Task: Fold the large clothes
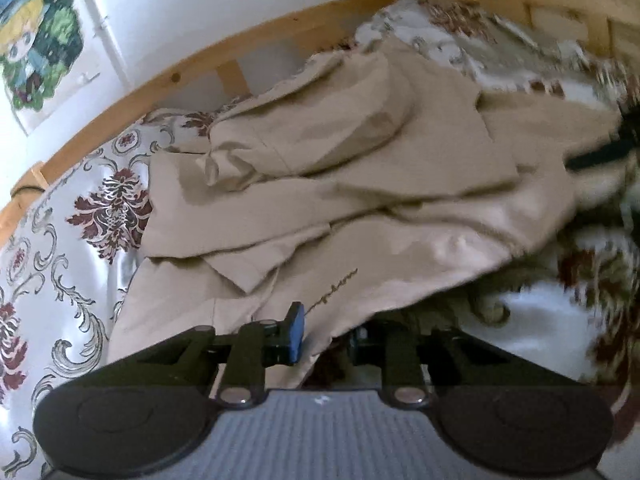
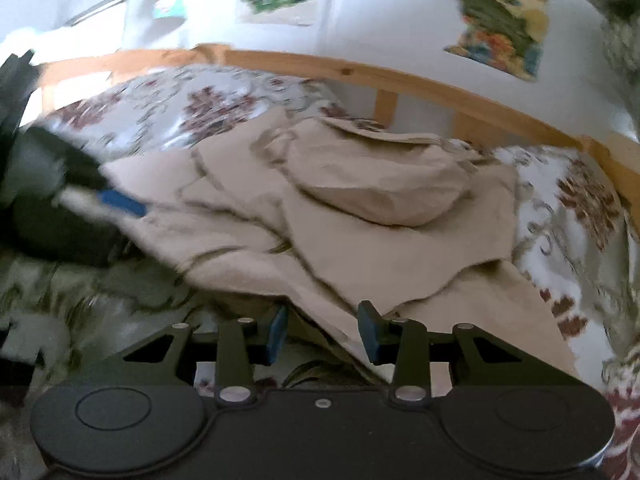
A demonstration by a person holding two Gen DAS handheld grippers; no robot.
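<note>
A beige hooded garment [image 1: 340, 184] is spread, partly folded, on a bed covered by a floral bedspread [image 1: 80, 216]. Its near hem is pinched between the narrowly closed left tongs [image 1: 326, 338], with cloth draped over one finger. The right tongs [image 2: 322, 334] are seen half open at the hem's other end, with a fold of cloth between the pads; a grip cannot be confirmed.

Beige hoodie [image 1: 360, 184]; white bedspread [image 1: 80, 216], maroon-grey floral pattern; blue fingers [image 2: 276, 334].
</note>
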